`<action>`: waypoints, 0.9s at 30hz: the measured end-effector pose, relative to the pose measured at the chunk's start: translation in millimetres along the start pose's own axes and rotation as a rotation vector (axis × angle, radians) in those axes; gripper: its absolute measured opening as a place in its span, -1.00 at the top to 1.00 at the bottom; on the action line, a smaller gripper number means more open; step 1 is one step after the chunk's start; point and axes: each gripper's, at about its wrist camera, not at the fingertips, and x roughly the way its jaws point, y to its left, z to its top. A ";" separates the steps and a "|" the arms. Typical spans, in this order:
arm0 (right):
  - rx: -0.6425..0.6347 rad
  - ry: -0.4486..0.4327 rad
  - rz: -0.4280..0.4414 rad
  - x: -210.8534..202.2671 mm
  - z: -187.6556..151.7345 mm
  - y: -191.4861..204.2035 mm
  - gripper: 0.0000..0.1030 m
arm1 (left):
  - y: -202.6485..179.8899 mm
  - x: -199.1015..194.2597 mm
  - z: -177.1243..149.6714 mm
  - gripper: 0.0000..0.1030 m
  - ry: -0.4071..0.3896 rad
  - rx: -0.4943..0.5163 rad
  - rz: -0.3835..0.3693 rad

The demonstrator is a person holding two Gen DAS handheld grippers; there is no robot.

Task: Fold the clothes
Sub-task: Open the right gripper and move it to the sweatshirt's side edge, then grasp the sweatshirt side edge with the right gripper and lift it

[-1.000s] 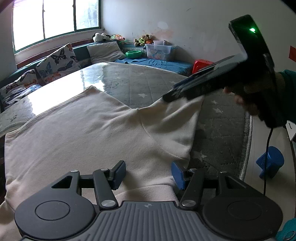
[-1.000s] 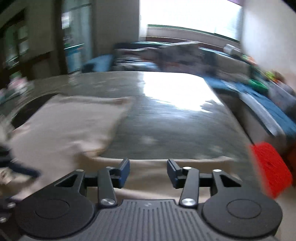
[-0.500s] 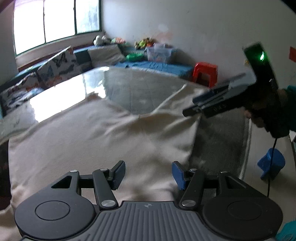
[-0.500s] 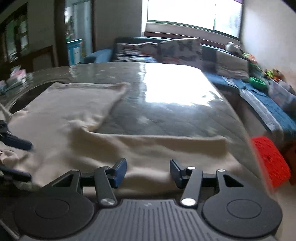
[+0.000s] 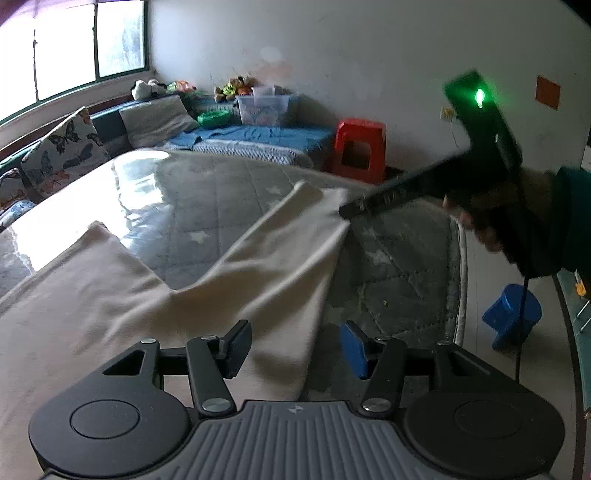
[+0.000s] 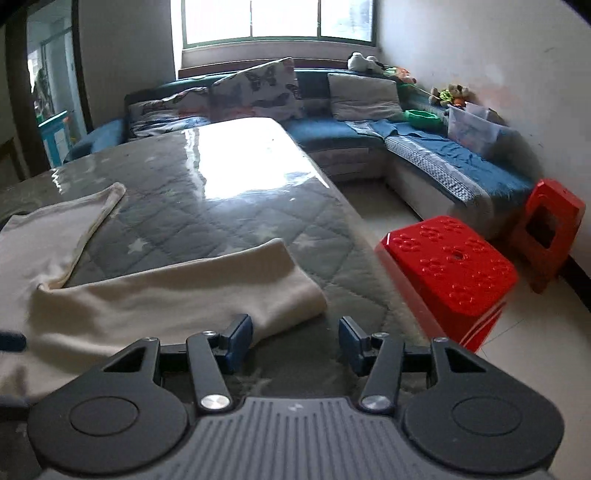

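Work surface: grey quilted star-print mat under a glossy clear cover (image 6: 229, 206), glaring under the window.
Seating: dark blue corner sofa (image 6: 332, 129) along two walls.
Cushions: butterfly-print cushion (image 6: 258, 88) beside a plain grey cushion (image 6: 362, 96).
Storage: clear plastic bin (image 6: 472, 129) on the sofa, soft toys (image 6: 448, 94) behind it.
Stools: two red plastic stools (image 6: 454, 266), one small blue stool (image 5: 511, 317).
Light: green-framed window (image 6: 273, 22).

One cream garment (image 6: 155, 295), two red stools (image 6: 448, 266), one blue stool (image 5: 511, 317), two tongs (image 5: 293, 345)
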 end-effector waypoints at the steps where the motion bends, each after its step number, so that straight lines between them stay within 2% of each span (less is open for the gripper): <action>1: 0.010 -0.005 0.005 0.0 1.1 -1.5 0.07 | -1.7 2.6 -0.9 -0.06 0.004 0.006 -0.002; 3: 0.037 -0.008 0.022 1.3 3.9 -6.2 0.14 | -5.8 5.0 -2.4 -0.06 -0.001 0.024 0.004; 5: 0.059 -0.012 0.026 4.7 5.7 -9.0 0.24 | -7.9 5.6 -1.6 0.09 -0.003 0.029 0.001; 6: 0.070 -0.013 0.028 6.4 5.5 -10.0 0.53 | -7.8 6.1 -1.3 0.25 -0.004 0.030 -0.001; 7: 0.083 -0.012 0.029 8.1 4.8 -10.7 0.66 | -7.7 6.5 -1.0 0.39 -0.005 0.030 -0.003; 8: 0.084 -0.019 0.024 7.7 4.3 -10.1 0.69 | -7.9 6.8 -0.7 0.54 -0.006 0.034 -0.006; 9: 0.075 -0.032 0.013 5.5 4.1 -8.4 0.84 | -8.3 6.5 -0.8 0.72 -0.005 0.040 -0.016; 10: 0.066 -0.045 0.002 3.3 4.0 -6.7 0.88 | -8.0 5.4 -1.5 0.83 -0.003 0.042 -0.040; 12: 0.049 -0.070 -0.021 -1.0 3.6 -3.3 0.92 | -7.7 2.5 -5.0 0.88 -0.001 0.050 -0.091; 14: 0.048 -0.091 -0.061 -8.1 3.4 -4.4 0.92 | -10.8 0.6 -8.9 0.88 -0.006 0.081 -0.098; 18: 0.084 -0.051 -0.060 0.4 -3.2 -12.3 0.88 | -6.5 -2.1 -6.0 0.82 -0.012 0.051 -0.107; 24: 0.165 -0.076 -0.008 -6.3 -5.4 -19.1 0.58 | 5.7 -4.9 12.9 0.78 -0.062 -0.021 -0.013; 27: 0.178 -0.082 0.002 -8.2 -6.3 -20.4 0.56 | 9.0 10.3 19.5 0.68 -0.038 -0.059 0.013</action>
